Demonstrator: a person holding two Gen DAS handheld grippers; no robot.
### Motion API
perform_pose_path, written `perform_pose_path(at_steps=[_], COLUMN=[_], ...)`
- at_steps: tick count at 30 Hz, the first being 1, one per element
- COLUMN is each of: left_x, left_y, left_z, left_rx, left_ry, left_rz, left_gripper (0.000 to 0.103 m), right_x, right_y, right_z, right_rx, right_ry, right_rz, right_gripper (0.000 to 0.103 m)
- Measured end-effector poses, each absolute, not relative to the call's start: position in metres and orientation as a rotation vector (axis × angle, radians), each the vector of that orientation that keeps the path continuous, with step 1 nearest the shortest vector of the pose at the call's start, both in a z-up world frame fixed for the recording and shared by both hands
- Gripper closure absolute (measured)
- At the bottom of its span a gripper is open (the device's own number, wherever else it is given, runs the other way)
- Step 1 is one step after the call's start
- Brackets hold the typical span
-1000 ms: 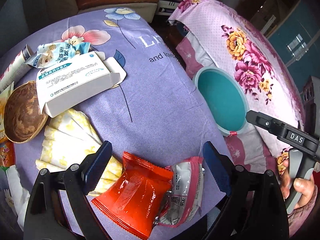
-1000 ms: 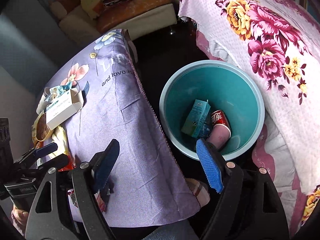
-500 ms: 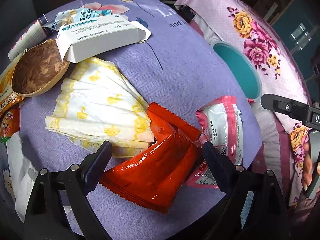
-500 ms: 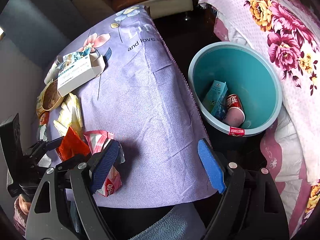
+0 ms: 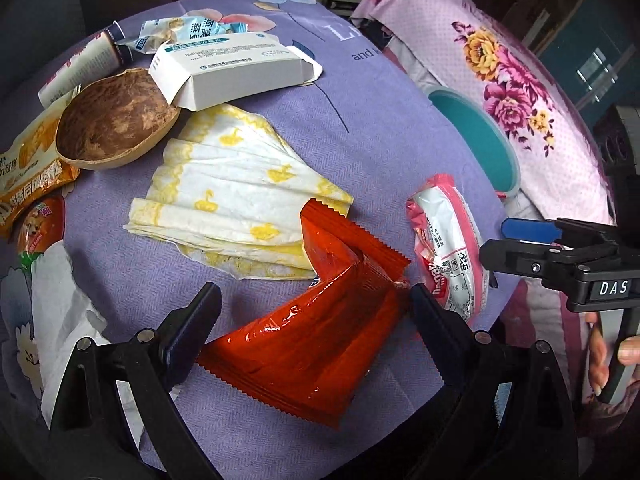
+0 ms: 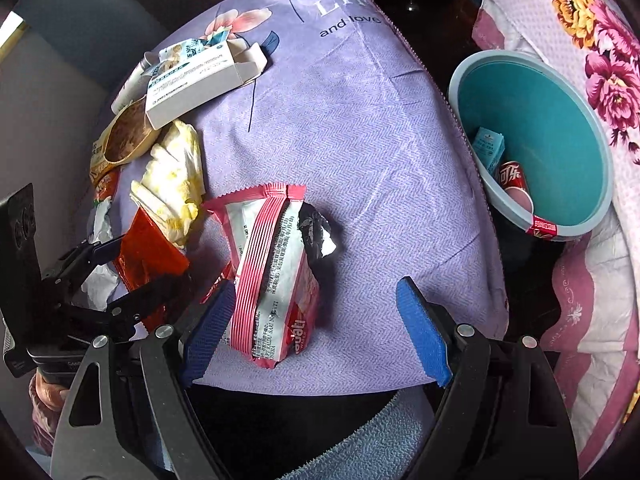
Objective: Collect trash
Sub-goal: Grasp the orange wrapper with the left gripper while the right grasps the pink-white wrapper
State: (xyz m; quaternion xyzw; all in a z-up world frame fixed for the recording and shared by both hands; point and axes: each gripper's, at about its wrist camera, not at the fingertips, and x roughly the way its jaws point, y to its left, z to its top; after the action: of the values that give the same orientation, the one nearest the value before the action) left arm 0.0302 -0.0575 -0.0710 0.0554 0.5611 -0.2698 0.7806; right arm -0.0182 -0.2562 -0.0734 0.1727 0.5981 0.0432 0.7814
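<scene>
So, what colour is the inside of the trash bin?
Teal inside, with a pale blue-grey rim: trash bin. The right wrist view shows it best.

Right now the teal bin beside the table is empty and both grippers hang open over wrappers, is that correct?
Not quite: the teal bin already holds a blue carton and a red can, as the right wrist view shows. The rest stands.

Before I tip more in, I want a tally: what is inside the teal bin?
Inside the teal bin: a blue carton and a red cola can, with something pinkish below it. The near wall hides the rest of the bottom.
</scene>
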Motion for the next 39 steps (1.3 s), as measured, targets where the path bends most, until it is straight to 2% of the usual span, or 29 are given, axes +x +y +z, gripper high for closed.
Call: perform_pose_path(at_steps=[7, 8, 11, 12, 13, 16, 25, 26, 28, 30, 31, 39], left_x=[0.039, 0.04, 0.041, 0.041, 0.041, 0.04, 0.033, 0.031, 0.031, 0.033, 0.035, 0.041], left_y=[-0.028, -0.025, -0.022, -0.022, -0.022, -0.025, -0.037, -0.038, -0.039, -0.037, -0.036, -0.033], left_z=[-0.064, -0.064, -0.064, -0.065, -0.065, -0.069, -0.08, -0.079, -0.079, -0.076, -0.075, -0.066], left_rx=[0.023, 0.012, -0.001, -0.003, -0.001, 0.022, 0.14, 0.159, 0.167, 0.153, 0.145, 0.094], left_ry=[1.195, 1.196, 1.199, 1.2, 1.202, 1.21, 1.223, 1.212, 1.211, 1.209, 1.211, 1.218], left_rz=[-0.561, -0.558, -0.551, -0.552, -0.553, -0.546, -0.54, -0.531, -0.522, -0.507, -0.499, -0.485], left_gripper=[0.008, 0.008, 0.008, 0.008, 0.008, 0.008, 0.009, 0.011, 0.032, 0.04, 0.068, 0.068], right_x=[-0.011, -0.01, -0.008, -0.008, -0.007, -0.007, -0.005, -0.005, -0.005, -0.004, -0.004, -0.005], right_y=[-0.234, -0.23, -0.22, -0.215, -0.213, -0.216, -0.24, -0.241, -0.243, -0.245, -0.246, -0.259], right_z=[-0.082, -0.082, -0.085, -0.084, -0.084, -0.08, -0.072, -0.071, -0.069, -0.068, -0.067, -0.063], right_rx=[0.357, 0.346, 0.3, 0.258, 0.265, 0.271, 0.312, 0.315, 0.319, 0.323, 0.326, 0.356], right_ry=[1.286, 1.284, 1.284, 1.268, 1.267, 1.251, 1.22, 1.216, 1.206, 1.197, 1.192, 1.164], right_rz=[0.118, 0.121, 0.126, 0.124, 0.151, 0.14, 0.1, 0.101, 0.101, 0.102, 0.102, 0.1], right_gripper=[0.025, 0.028, 0.05, 0.071, 0.075, 0.078, 0.079, 0.079, 0.079, 0.079, 0.079, 0.079])
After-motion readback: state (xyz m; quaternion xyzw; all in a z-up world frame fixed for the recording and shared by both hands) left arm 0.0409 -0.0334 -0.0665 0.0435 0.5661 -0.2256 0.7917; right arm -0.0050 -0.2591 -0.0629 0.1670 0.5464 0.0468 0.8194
